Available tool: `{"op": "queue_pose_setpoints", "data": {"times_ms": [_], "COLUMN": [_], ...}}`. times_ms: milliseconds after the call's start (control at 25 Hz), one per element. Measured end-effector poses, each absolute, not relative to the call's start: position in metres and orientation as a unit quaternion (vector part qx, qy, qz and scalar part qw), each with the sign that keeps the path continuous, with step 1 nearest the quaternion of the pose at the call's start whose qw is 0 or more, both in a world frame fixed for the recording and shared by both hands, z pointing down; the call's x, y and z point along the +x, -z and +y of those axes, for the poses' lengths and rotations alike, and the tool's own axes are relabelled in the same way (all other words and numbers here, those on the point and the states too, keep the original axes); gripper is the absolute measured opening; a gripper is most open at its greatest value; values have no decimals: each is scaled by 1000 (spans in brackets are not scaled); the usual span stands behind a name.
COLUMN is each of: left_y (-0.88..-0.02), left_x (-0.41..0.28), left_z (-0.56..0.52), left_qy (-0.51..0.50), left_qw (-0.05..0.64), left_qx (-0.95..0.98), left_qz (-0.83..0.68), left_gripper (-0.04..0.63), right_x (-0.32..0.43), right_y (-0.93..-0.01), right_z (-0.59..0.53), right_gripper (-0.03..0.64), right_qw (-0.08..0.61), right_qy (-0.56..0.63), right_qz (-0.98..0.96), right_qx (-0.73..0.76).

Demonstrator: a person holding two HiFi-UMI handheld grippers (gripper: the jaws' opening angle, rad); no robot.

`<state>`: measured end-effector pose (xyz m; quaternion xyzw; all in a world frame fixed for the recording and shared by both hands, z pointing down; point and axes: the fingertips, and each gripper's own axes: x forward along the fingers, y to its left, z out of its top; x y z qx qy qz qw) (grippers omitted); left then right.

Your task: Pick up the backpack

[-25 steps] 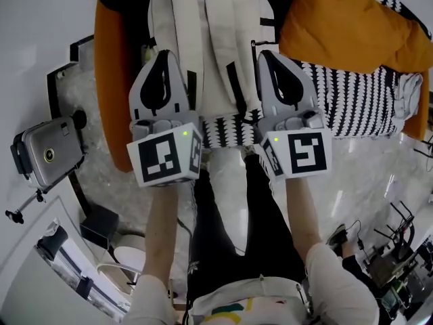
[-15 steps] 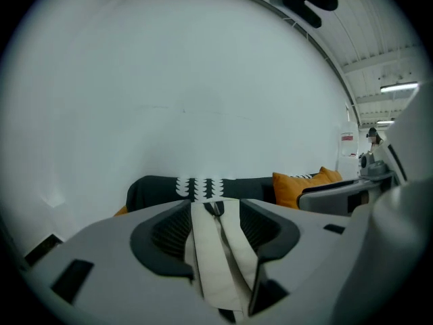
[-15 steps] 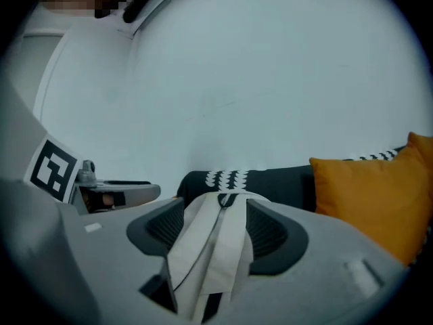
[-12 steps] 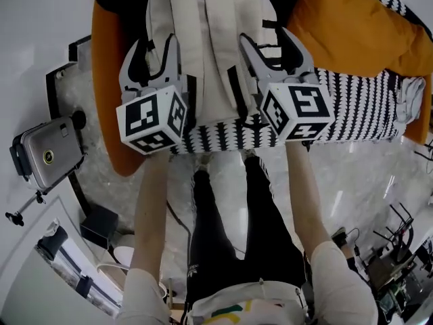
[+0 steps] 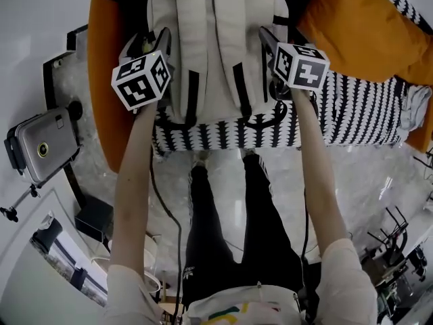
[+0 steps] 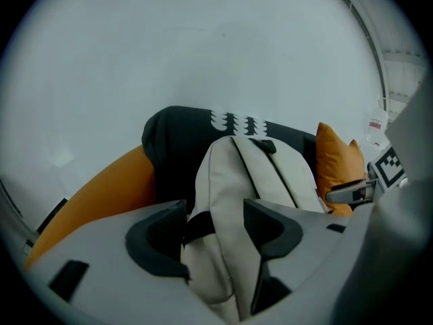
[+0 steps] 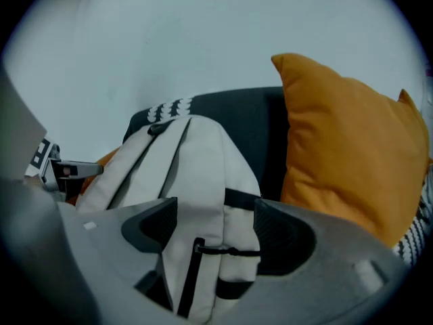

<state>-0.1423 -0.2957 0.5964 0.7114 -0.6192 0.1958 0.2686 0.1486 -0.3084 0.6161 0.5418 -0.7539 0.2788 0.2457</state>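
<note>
A cream backpack (image 5: 215,39) with black strap trim stands upright on the sofa, straps facing me, leaning on a dark cushion (image 6: 169,154). My left gripper (image 5: 153,45) is at the backpack's left edge, its jaws opening, with the bag's left side (image 6: 216,249) between them and the pads apart from the fabric. My right gripper (image 5: 268,40) is at the right edge, jaws also opening around the bag's right side and strap (image 7: 210,242). In the gripper views the left gripper (image 6: 215,212) and the right gripper (image 7: 215,212) both show a gap at the pads.
A large orange cushion (image 5: 352,26) lies right of the backpack, another orange cushion (image 5: 105,93) at its left. A black-and-white patterned blanket (image 5: 338,114) covers the seat front. A grey device on a stand (image 5: 40,147) sits at the left, and the person's legs (image 5: 223,222) are below.
Both grippers have moved forward and down from in front of the seat to the backpack's two sides. Their jaws, shut a second ago, now stand apart around the bag's edges.
</note>
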Motion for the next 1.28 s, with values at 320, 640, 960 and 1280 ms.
{"op": "queue_pose_setpoints", "data": {"times_ms": [320,640,960,1280], "left_y": [-625,-646,-661,-646], "left_x": [-151,-152,-147,-137], "left_z": [-302,-305,-312,-306], "left_qy": [-228,-217,-232,-271], "left_qw": [281,338,381,293], "left_qx": [703,692,687,715], "left_qz": [-612,-600,-574,-574], "left_gripper": [291,305,304,152], "right_x": [143,144,140,127], "right_y": [-671,-683,-691,-690], "right_z": [-304,-308,-312,-306], "right_gripper": [351,368,302,185], "right_qw": [301,308,300,310], "right_qy": [-282,-317,-336,-329], "right_qz": [-746,-739,-749,-751], "right_qx": [522,509,486,481]}}
